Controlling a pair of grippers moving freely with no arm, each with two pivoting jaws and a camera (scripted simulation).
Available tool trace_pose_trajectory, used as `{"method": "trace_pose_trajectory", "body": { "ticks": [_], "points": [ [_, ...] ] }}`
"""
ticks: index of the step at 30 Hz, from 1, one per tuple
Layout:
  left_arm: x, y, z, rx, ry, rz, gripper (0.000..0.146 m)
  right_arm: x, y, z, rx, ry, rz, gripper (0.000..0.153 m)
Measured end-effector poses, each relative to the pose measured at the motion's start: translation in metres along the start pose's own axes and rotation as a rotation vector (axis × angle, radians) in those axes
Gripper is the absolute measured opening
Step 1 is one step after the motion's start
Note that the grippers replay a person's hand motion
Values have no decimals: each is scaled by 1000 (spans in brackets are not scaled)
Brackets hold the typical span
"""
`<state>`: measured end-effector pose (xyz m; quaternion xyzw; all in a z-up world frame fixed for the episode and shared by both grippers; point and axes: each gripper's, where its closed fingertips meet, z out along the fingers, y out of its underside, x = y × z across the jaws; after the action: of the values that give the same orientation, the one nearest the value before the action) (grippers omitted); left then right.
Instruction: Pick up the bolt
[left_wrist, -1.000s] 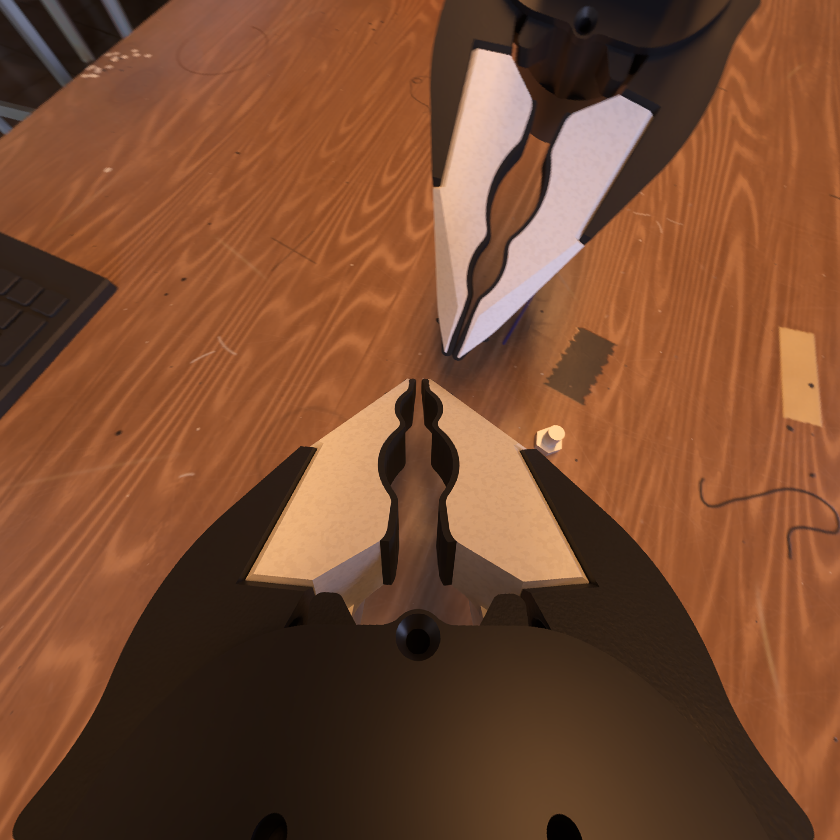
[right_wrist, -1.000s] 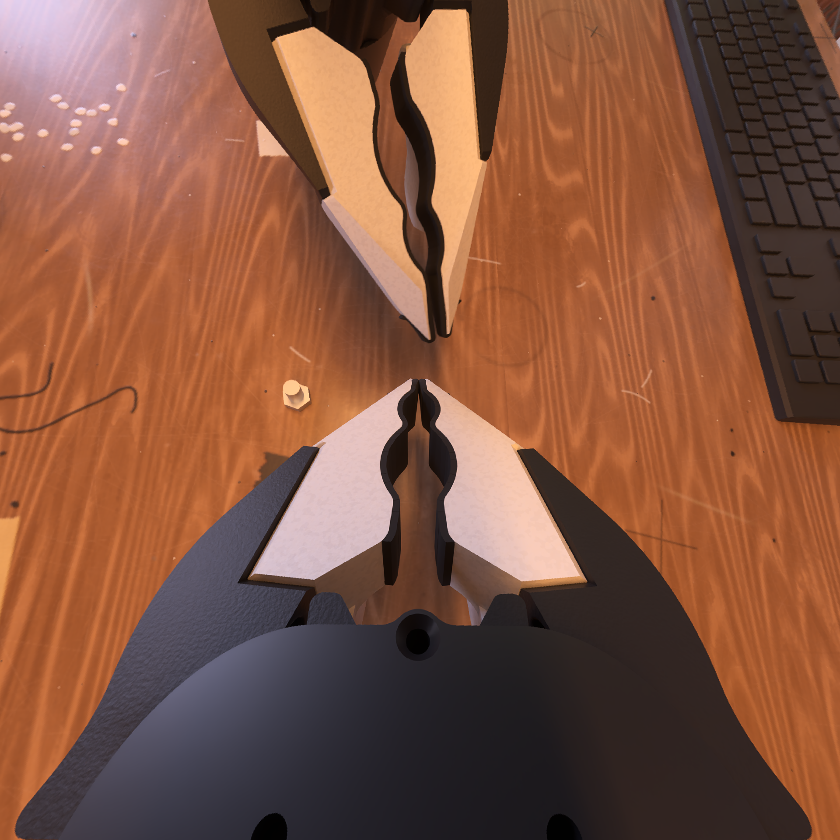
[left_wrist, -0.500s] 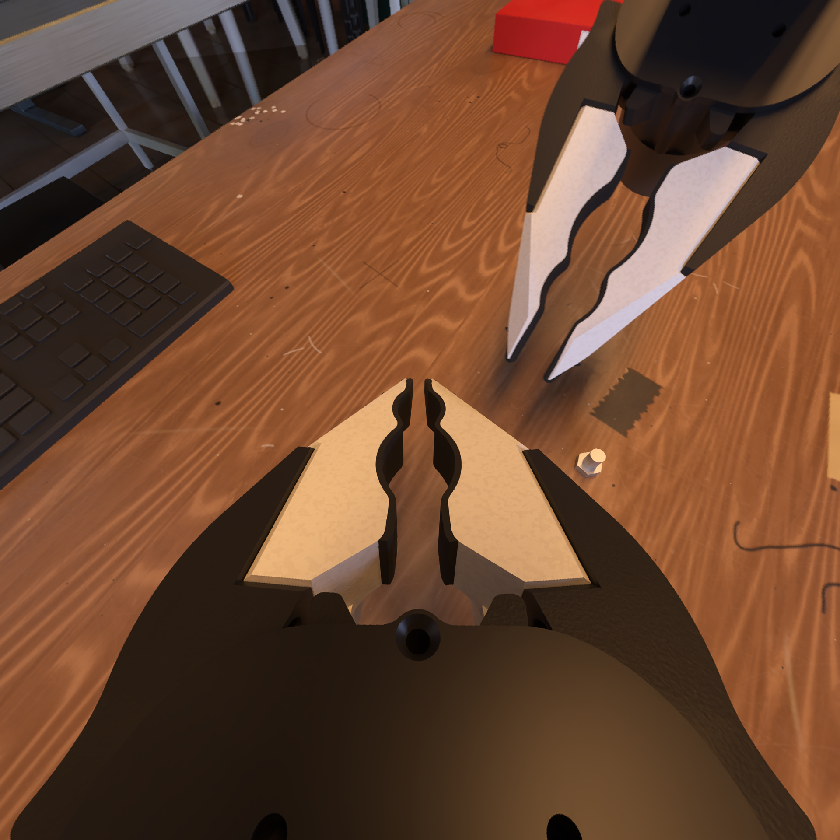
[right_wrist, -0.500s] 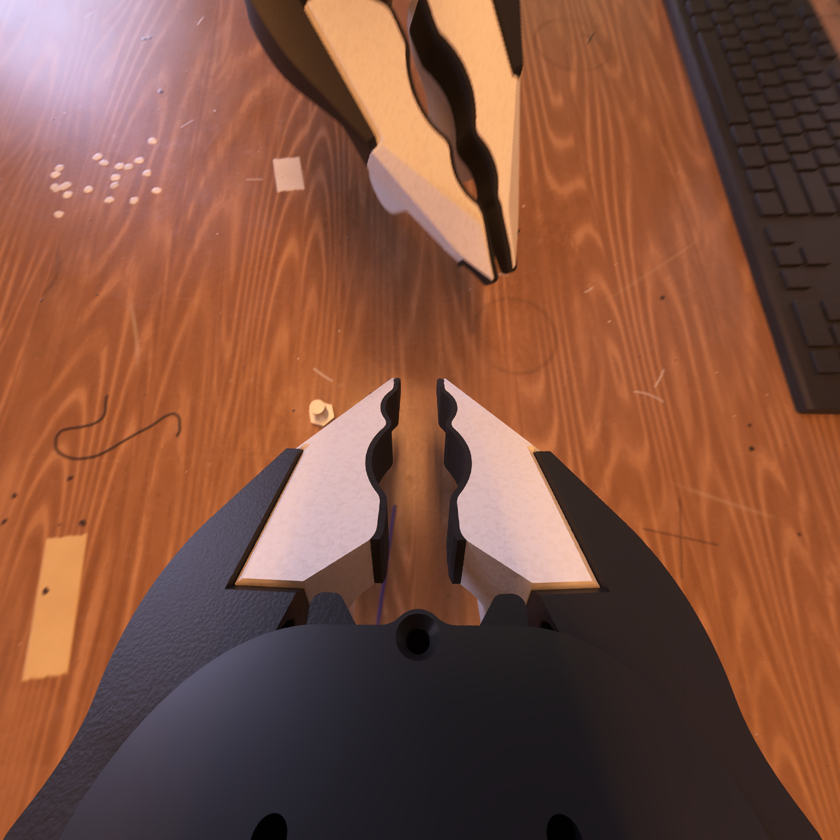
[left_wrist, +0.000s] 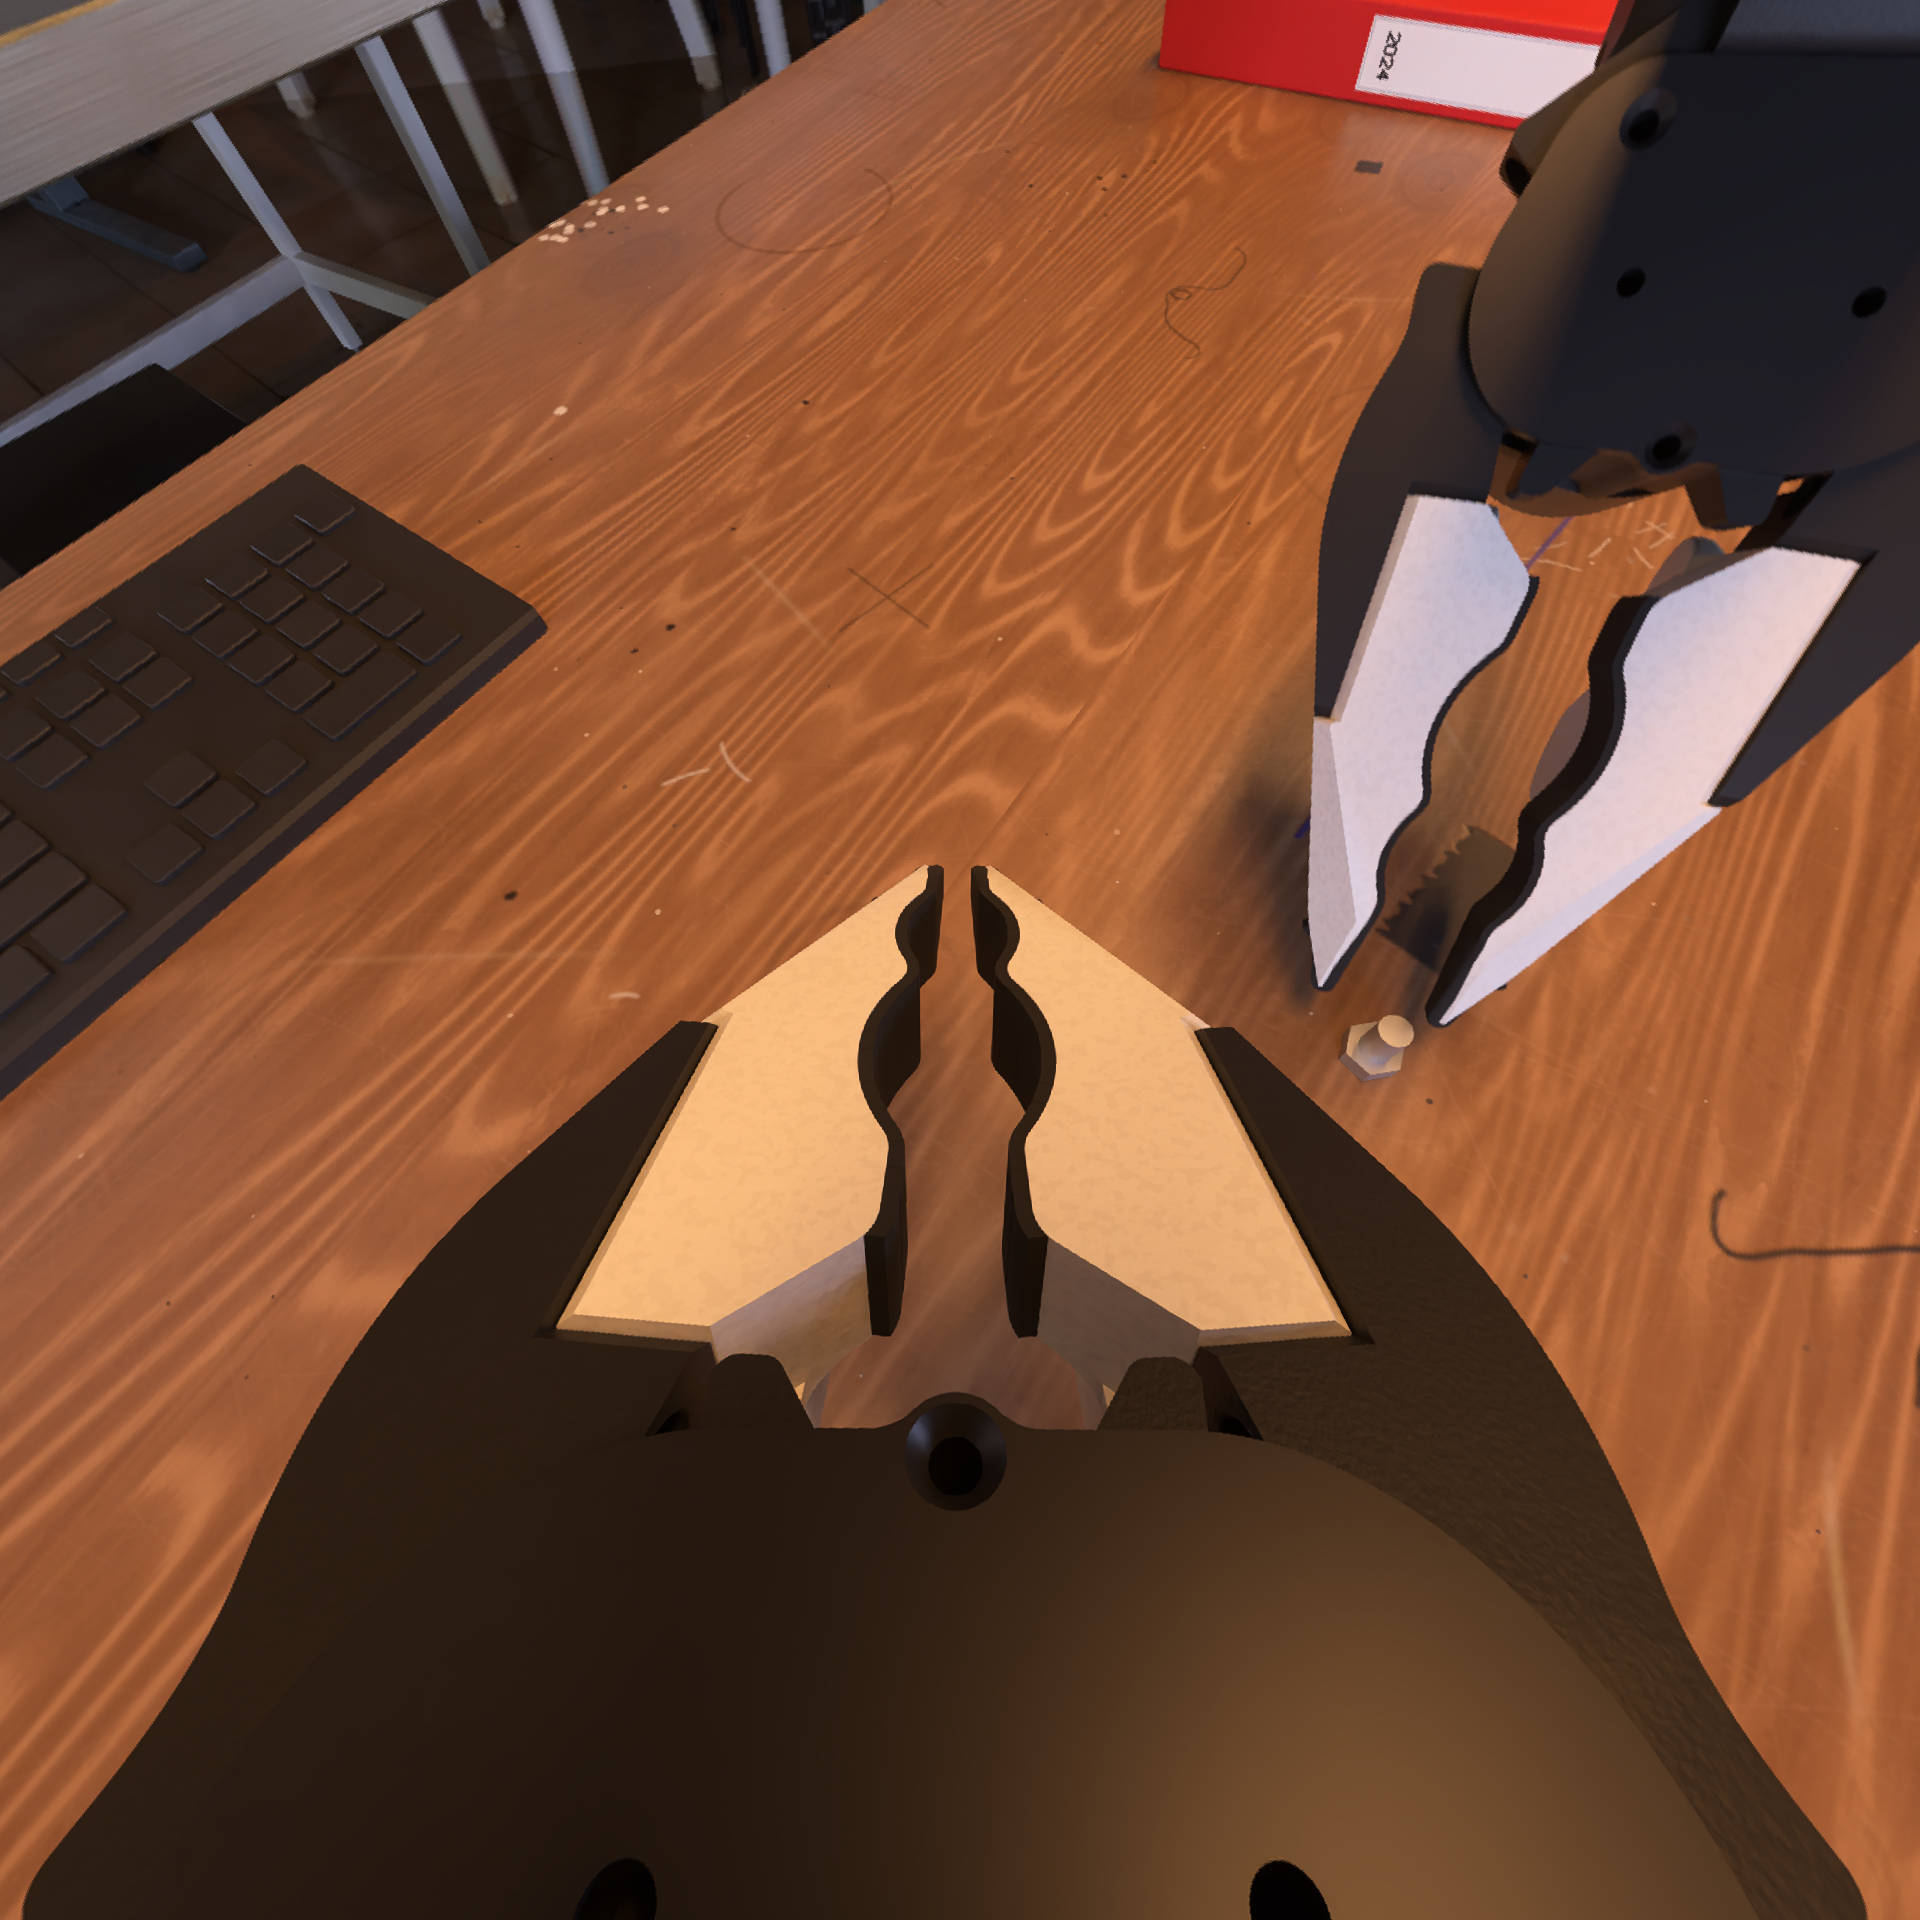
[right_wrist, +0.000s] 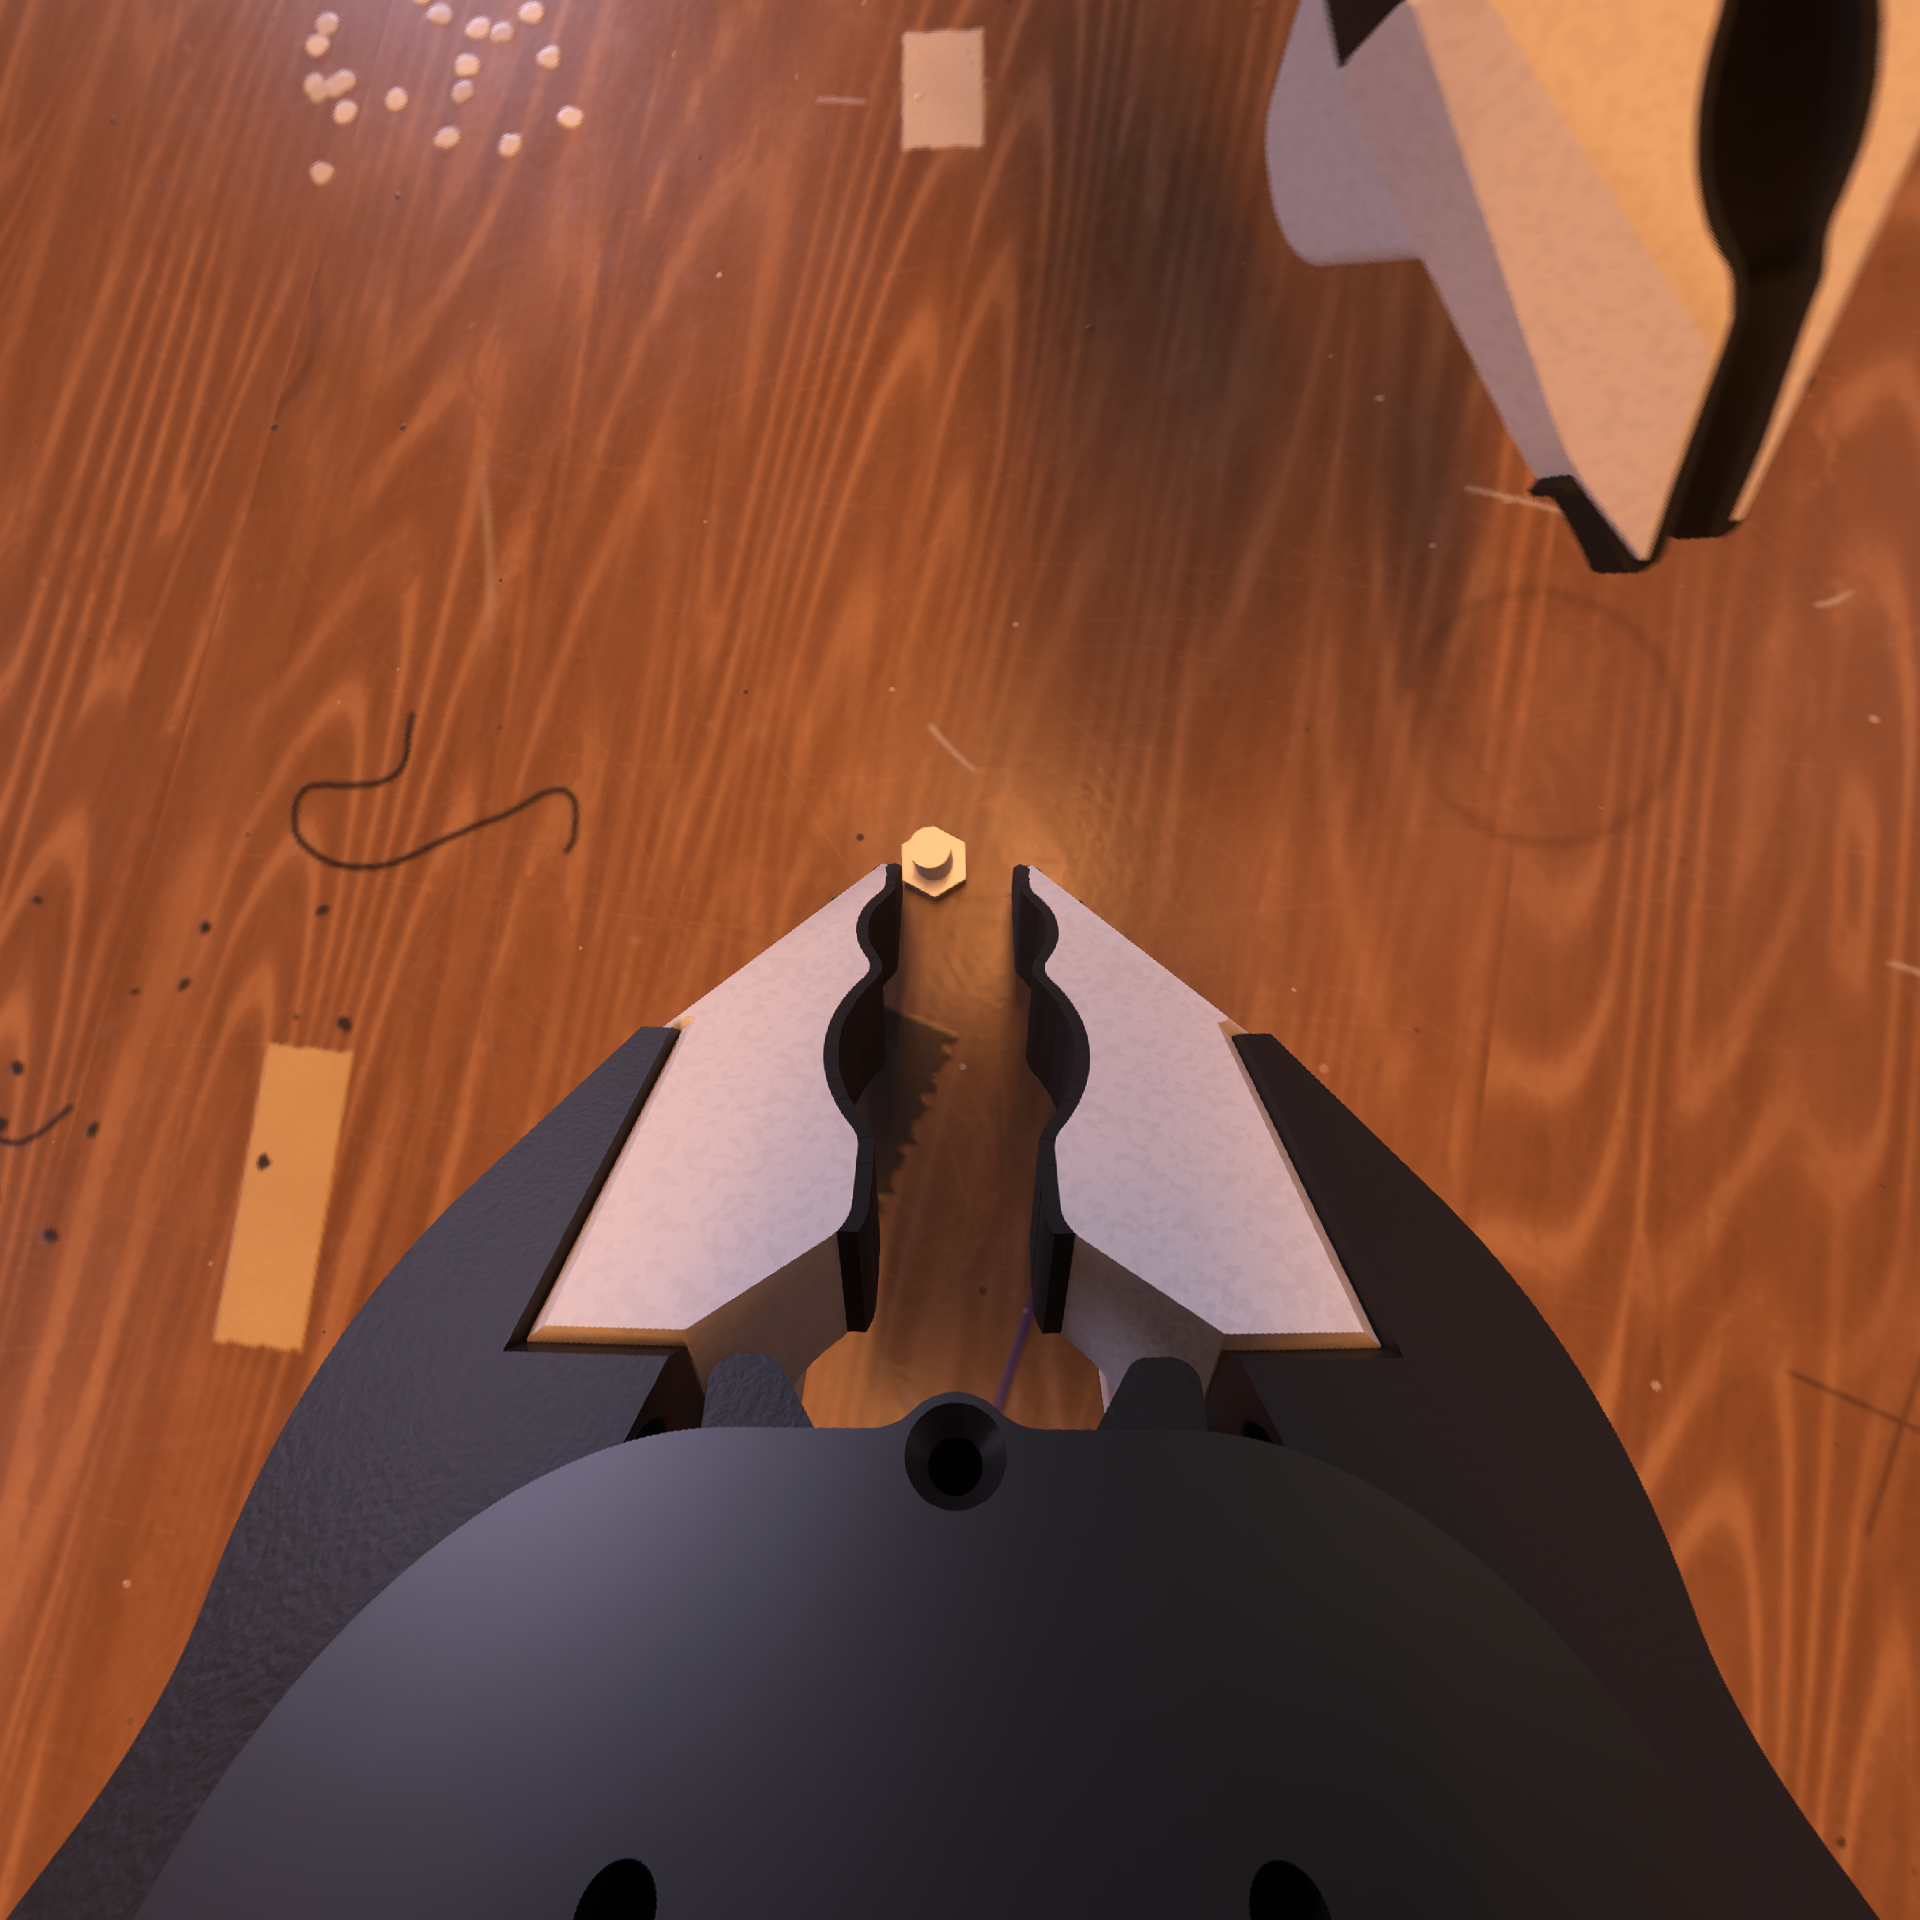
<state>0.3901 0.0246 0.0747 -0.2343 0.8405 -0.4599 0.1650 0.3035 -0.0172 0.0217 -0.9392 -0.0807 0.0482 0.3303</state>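
A small pale bolt stands head-down on the wooden table, shaft up. In the right wrist view it sits just ahead of my right gripper, in line with the gap near the left fingertip. The right gripper is open and empty. In the left wrist view the bolt lies to the right of my left gripper, just below the right gripper's spread tips. My left gripper is shut and empty, raised above the table. It also shows at the top right of the right wrist view.
A black keyboard lies at the left. A red binder lies at the far edge. A black thread, tape strips, a paper scrap and crumbs lie on the table.
My right gripper has opened and moved toward the bolt until its tips straddle it. My left gripper has pulled back and risen, staying shut.
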Motion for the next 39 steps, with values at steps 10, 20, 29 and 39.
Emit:
{"method": "trace_pose_trajectory", "body": {
  "ticks": [10, 20, 29, 39],
  "points": [
    [2, 1, 2, -10, 9, 8, 5, -3, 0, 15, -51, -11, -18, 13],
    [8, -14, -4, 108, 110, -117, 13, 38, -26, -11, 135, 192, 82, 13],
    [8, -25, -7, 215, 222, -291, 24, 73, -51, -40, 311, 426, 149, 13],
    [7, -35, -10, 296, 297, -383, 25, 86, -63, -49, 334, 596, 103, 13]
  ]
}}
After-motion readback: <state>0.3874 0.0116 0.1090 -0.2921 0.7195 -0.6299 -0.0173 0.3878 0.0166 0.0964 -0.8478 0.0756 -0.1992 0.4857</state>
